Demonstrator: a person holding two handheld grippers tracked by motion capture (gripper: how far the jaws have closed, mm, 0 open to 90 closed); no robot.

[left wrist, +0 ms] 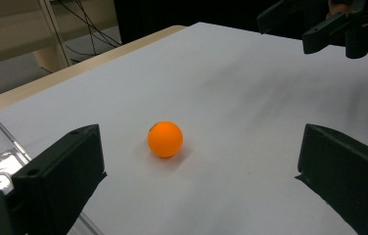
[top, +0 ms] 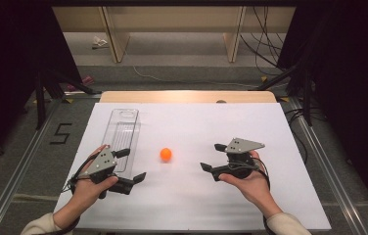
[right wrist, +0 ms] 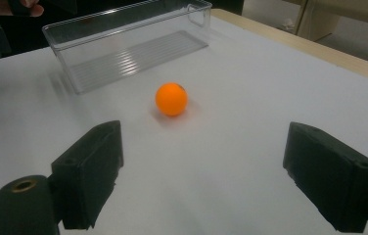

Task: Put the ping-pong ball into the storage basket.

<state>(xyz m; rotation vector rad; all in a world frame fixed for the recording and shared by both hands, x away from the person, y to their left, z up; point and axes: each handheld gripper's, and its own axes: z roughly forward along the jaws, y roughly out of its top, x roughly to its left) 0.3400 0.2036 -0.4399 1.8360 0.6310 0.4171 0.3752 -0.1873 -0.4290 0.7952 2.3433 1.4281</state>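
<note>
An orange ping-pong ball (top: 166, 154) lies loose on the white desk (top: 221, 205), midway between the two tools and just right of the clear plastic bin (top: 122, 138). The left hand-held gripper (top: 132, 167) and the right hand-held gripper (top: 212, 157) both have their jaws spread and empty, each aimed at the ball. This looks like the approach before a pick. Next, one gripper should likely advance low, straddle the ball squarely and close gently, since it rolls easily.
</note>
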